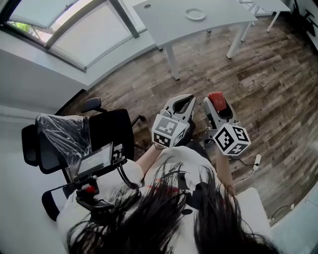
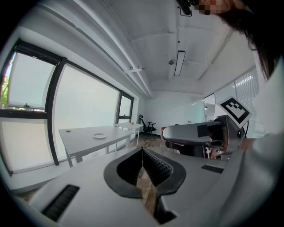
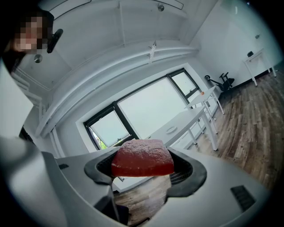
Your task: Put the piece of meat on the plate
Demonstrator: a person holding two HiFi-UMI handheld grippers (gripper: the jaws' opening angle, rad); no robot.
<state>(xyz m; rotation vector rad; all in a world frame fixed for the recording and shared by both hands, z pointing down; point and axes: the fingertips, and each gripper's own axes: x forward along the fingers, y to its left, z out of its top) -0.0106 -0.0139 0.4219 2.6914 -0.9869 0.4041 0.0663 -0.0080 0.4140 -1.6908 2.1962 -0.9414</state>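
The piece of meat [image 3: 143, 158] is a red slab clamped between the jaws of my right gripper [image 3: 146, 172]. In the head view the meat [image 1: 217, 98] shows at the tip of the right gripper [image 1: 219, 102], which is held close to the person's body above the wood floor. My left gripper [image 1: 185, 101] is beside it, shut with nothing in it; its fingertips [image 2: 142, 150] meet. The small white plate [image 1: 195, 14] lies on a white table [image 1: 164, 20] far ahead. That plate [image 2: 99, 136] also appears in the left gripper view, and the plate [image 3: 171, 129] in the right gripper view.
A black office chair [image 1: 107, 131] with a plastic-wrapped backrest [image 1: 62, 136] stands close on the left. A second white table [image 1: 271, 6] stands at the back right. Windows [image 1: 64, 25] line the left wall. Wood floor [image 1: 258, 84] stretches between me and the tables.
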